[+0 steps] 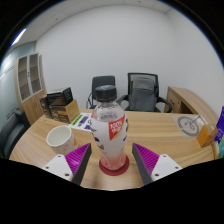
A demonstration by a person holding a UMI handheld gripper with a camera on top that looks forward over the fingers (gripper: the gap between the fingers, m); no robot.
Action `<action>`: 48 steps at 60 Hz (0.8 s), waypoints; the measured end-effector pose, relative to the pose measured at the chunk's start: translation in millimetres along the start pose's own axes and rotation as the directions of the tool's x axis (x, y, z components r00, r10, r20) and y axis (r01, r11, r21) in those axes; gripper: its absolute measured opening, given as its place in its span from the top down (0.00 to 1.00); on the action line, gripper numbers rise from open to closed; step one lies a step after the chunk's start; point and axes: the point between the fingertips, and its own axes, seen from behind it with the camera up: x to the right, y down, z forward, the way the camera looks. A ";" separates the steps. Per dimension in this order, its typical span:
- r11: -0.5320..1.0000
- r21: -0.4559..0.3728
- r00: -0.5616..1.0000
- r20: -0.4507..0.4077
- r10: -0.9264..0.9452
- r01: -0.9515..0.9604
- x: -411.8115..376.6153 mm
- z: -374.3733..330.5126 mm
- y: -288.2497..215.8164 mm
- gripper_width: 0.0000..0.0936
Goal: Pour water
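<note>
Still, the bottle (111,130) stands capped on the table (160,130) between the gripper's (112,163) wide-open fingers, unheld, so closing off-centre could tip it short of the cup (60,137).

the bottle (110,128) stands upright on the table (160,128) between the two fingers (70,160), a gap showing at either side. a cup (60,138) sits to its left on the table. behind the table stand two chairs (143,92), side by side. a shelf (30,85) stands far left.
</note>
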 end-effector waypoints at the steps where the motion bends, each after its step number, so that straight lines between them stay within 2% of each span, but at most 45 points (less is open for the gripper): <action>1: 1.000 -0.009 1.000 -0.011 0.001 -0.002 1.4 -4.0 1.4 0.11; 4: 1.000 -0.024 0.999 -0.040 -0.005 0.004 2.0 -19.5 1.8 0.08; 14: 0.998 -0.060 0.988 -0.151 -0.026 0.017 -3.3 -105.4 -2.6 0.08; 25: 0.998 -0.063 0.969 -0.246 0.008 -0.024 -32.4 -211.8 5.3 0.08; 37: 0.997 -0.063 0.949 -0.314 0.017 -0.039 -59.1 -286.0 25.8 0.08; 48: 0.996 -0.064 0.946 -0.323 0.035 -0.059 -77.3 -315.0 35.5 0.08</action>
